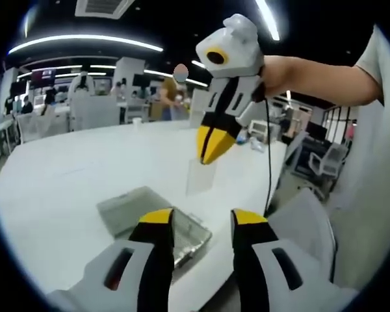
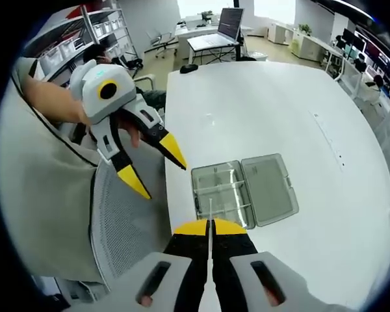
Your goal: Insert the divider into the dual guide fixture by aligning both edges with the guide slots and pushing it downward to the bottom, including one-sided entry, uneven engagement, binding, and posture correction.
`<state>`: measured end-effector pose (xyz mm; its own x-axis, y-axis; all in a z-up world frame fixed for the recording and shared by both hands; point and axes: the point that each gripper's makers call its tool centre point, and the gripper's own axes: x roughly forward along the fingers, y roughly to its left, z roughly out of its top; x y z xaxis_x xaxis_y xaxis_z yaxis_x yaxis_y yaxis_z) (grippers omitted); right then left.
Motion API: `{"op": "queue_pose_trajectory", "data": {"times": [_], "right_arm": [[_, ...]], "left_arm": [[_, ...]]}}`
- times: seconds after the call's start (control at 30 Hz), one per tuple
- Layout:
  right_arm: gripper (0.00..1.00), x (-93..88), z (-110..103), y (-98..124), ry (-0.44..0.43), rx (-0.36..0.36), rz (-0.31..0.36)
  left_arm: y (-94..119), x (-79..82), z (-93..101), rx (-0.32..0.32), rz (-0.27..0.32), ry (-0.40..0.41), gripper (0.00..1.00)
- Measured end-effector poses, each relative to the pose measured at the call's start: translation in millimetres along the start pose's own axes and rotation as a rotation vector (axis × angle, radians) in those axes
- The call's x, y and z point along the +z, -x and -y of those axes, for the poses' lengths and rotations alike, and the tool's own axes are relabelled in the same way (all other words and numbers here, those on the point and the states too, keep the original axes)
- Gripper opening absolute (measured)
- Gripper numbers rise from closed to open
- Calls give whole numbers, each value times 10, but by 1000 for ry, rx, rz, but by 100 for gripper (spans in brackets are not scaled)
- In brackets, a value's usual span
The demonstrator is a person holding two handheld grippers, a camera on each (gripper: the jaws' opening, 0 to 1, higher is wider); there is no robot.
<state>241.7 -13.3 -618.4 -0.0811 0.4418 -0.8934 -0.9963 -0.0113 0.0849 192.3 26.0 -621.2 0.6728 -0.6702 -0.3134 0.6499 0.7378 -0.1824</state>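
Overhead, right gripper (image 2: 210, 229) clamped on divider (image 2: 210, 211) above open fixture (image 2: 244, 190); left gripper (image 2: 157, 170) apart.

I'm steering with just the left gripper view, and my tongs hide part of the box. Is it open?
Observer: Yes. In the right gripper view the box lies open on the table, with its lid folded out flat beside it.
Operator: Are my tongs over the box?
Observer: No. The left tongs are open and hang off to the side of the table's edge, above a grey mesh chair.
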Motion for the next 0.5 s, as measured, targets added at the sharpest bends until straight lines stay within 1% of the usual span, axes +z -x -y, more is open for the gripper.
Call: {"op": "queue_pose_trajectory", "data": {"times": [0.17,0.3,0.43,0.5], "right_arm": [[0,8,24,-27,12,-3,-10],[0,15,36,-45,16,-3,-13],[0,17,38,-62,27,-9,-20],[0,10,46,-75,28,-9,-24]], "left_arm": [[15,30,14,11,1,-23,39],[20,17,3,20,-6,-32,43],[28,3,3,29,-14,-26,47],[35,-29,-13,41,-32,-8,50]]}}
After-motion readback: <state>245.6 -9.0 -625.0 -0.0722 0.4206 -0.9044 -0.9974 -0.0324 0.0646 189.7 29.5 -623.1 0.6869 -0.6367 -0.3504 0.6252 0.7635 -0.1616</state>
